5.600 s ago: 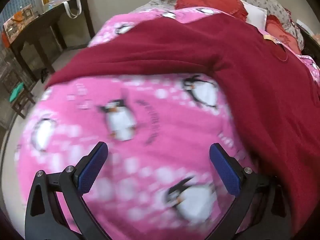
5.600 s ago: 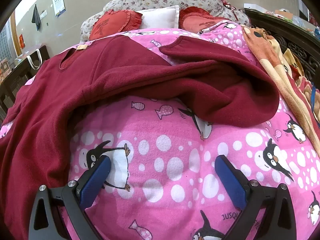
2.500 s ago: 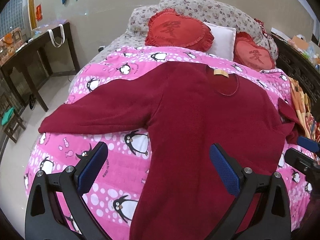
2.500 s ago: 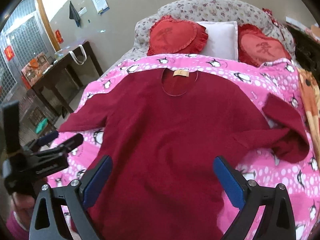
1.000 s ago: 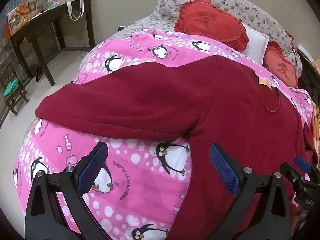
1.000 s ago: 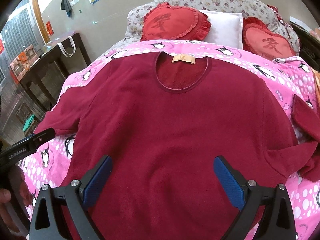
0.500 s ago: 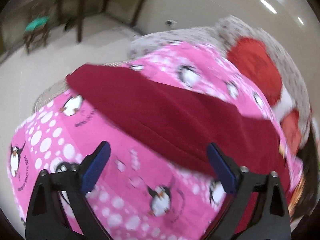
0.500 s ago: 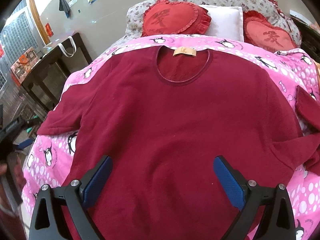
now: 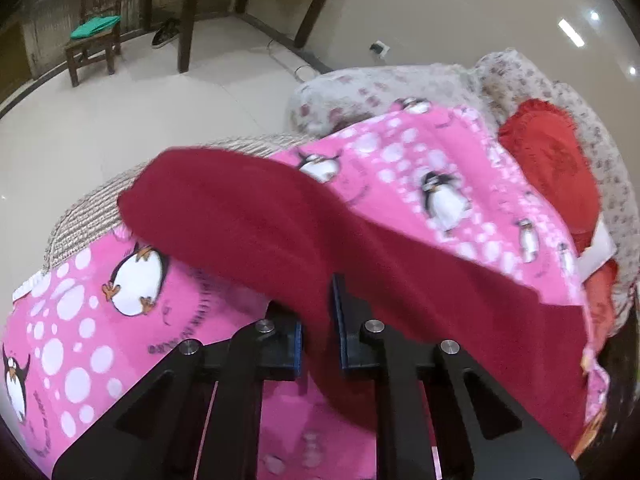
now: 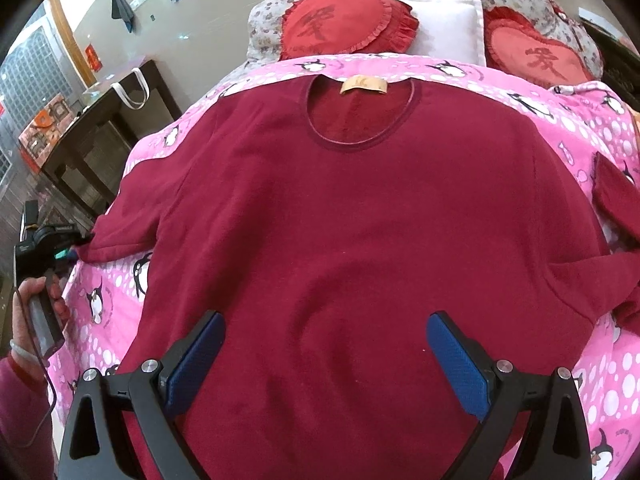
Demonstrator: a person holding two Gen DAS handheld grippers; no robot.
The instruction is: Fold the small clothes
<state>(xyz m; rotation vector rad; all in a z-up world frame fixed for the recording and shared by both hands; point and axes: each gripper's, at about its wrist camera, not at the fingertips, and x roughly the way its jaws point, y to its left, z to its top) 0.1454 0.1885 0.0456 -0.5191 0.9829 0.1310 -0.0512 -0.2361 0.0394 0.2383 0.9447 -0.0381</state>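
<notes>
The left claw has just been closing and is now pinching the sweater by its sleeve. The right claw is hanging spread apart over the sweater's hem. The sweater is lying flat on the bed; beyond its collar, pillows are resting.

free: bare floor beside bed | obstacles: chair, desk (against the wall)
</notes>
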